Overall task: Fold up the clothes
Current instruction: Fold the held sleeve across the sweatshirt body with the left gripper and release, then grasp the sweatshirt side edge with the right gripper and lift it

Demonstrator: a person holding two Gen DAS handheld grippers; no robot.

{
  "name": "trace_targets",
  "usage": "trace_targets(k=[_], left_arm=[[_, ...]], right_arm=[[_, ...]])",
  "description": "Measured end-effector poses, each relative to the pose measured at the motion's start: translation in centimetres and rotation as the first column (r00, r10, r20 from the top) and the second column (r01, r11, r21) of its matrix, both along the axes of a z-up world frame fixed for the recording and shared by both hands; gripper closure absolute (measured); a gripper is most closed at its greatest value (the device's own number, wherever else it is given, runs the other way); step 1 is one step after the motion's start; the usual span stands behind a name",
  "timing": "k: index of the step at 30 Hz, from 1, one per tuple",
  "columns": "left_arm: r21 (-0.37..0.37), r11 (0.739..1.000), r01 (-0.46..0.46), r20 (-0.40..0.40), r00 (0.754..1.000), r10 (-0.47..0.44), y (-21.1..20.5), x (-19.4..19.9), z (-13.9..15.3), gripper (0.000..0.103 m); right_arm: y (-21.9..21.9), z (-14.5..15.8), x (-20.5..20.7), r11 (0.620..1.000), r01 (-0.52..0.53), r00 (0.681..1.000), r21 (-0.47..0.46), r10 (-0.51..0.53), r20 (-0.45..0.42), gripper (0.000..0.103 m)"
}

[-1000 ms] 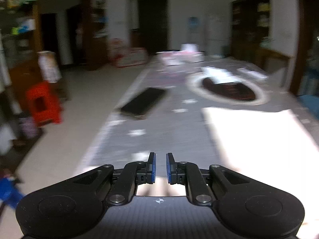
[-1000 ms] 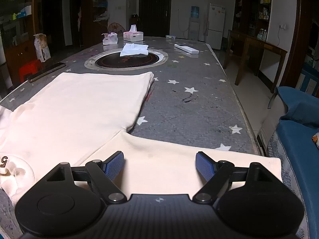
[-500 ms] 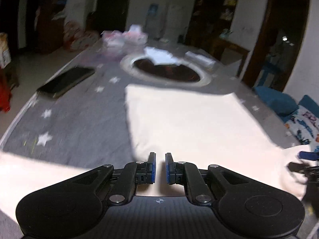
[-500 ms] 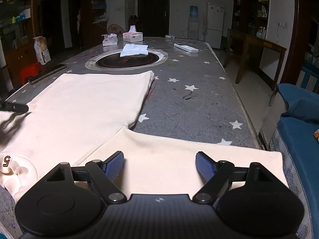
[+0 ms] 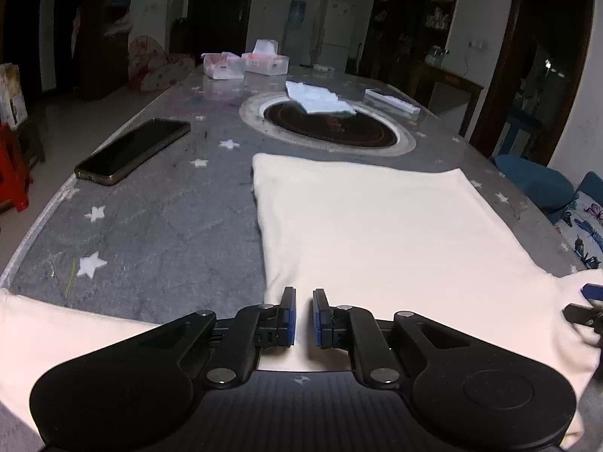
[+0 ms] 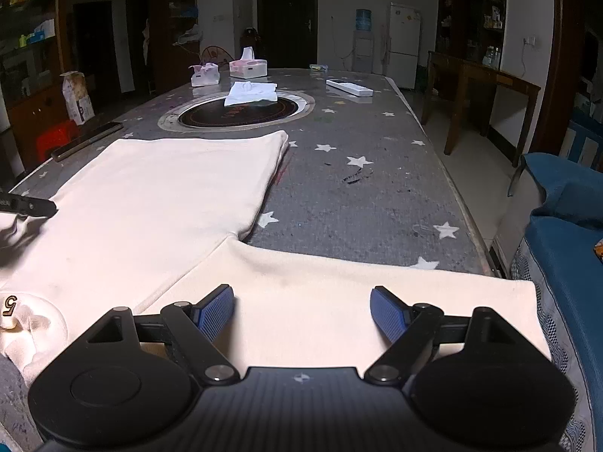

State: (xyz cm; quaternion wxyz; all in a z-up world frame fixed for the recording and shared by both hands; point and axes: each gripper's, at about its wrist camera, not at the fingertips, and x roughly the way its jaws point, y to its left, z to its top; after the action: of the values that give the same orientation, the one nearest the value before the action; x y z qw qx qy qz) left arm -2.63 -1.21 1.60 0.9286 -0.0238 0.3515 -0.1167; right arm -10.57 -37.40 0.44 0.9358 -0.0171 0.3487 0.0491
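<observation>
A cream sweatshirt (image 5: pixel 377 226) lies flat on the grey star-patterned table (image 5: pixel 158 226), body pointing away and sleeves spread to both sides. My left gripper (image 5: pixel 303 316) hovers over the body's near left part, jaws shut to a narrow slit with nothing between the pads. Its tip (image 6: pixel 26 205) shows at the left edge of the right wrist view. My right gripper (image 6: pixel 301 309) stands open above the right sleeve (image 6: pixel 339 290), nothing between its fingers. The collar, with a small label (image 6: pixel 9 305), bunches at the lower left of that view.
A dark phone (image 5: pixel 132 150) lies on the table's left side. Beyond the garment sits a round inset hotplate (image 5: pixel 328 124) with a white cloth (image 5: pixel 316 100), tissue boxes (image 5: pixel 264 62) and a remote (image 5: pixel 392 101). A blue sofa (image 6: pixel 565 245) borders the right table edge.
The left gripper swung rightward and dipped, from facing the table's left edge to hovering over the sweatshirt body, then settled. Its jaws stayed shut. The right gripper kept still and open.
</observation>
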Motion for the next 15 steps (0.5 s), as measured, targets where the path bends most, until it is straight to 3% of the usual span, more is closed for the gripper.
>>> trace_targets(k=[4,10,15], left_arm=[[0.016,1.000,0.013,-0.006,1.000,-0.013,-0.5,-0.7,0.7,0.090],[0.014,0.989,0.144,0.023,0.989,-0.144,-3.2,-3.8,1.6,0.087],[0.038,0.974,0.222,0.008,0.975,-0.223,-5.0,-5.4,1.0,0.085]], right_arm=[[0.2,0.5,-0.4,1.000,-0.010,1.000,-0.007,0.010,0.007,0.022],[2.1,1.3,-1.7,0.994,-0.106,0.994,-0.001,0.106,0.023,0.021],[3.5,0.4,-2.8,0.981,-0.175,0.985,-0.084,0.175,0.001,0.021]])
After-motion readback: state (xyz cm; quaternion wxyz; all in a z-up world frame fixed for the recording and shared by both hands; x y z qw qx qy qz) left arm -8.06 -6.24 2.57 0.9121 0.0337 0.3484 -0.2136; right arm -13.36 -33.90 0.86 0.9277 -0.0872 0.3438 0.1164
